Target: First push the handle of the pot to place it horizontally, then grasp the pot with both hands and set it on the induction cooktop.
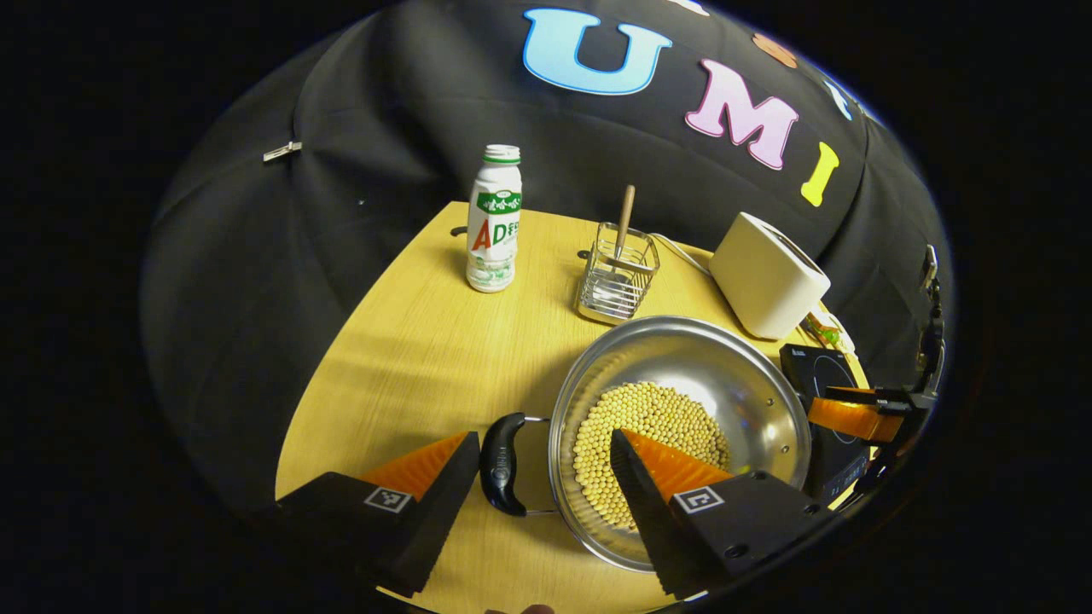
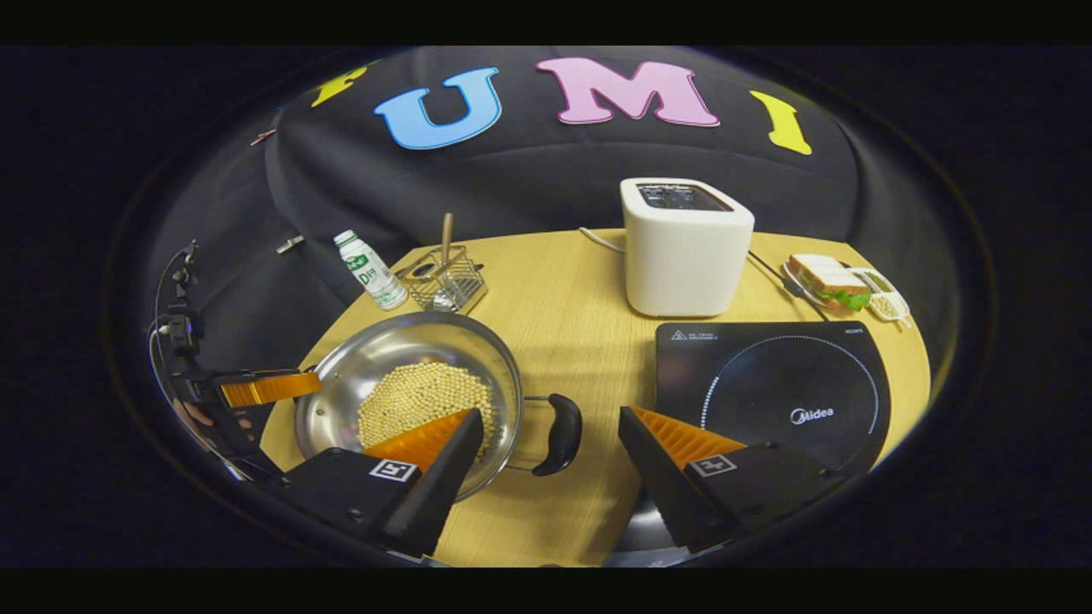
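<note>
So the worktop [image 2: 563, 281] has the induction cooktop [image 2: 772, 392] just right of the pot [image 2: 409, 392] of beans. Looks like the grasp step: left gripper [image 1: 542, 477] and right gripper [image 2: 546, 456], jaws open, each straddle a black handle [image 2: 559, 433]. Next, close both and lift together.

My right gripper [image 2: 546, 443] hid the pot's [image 2: 341, 401] near rim. The induction cooktop [image 1: 819, 371] sat mostly behind the pot in my left gripper view. Small bits on the plate [image 2: 887, 307] were too tiny to identify.
</note>
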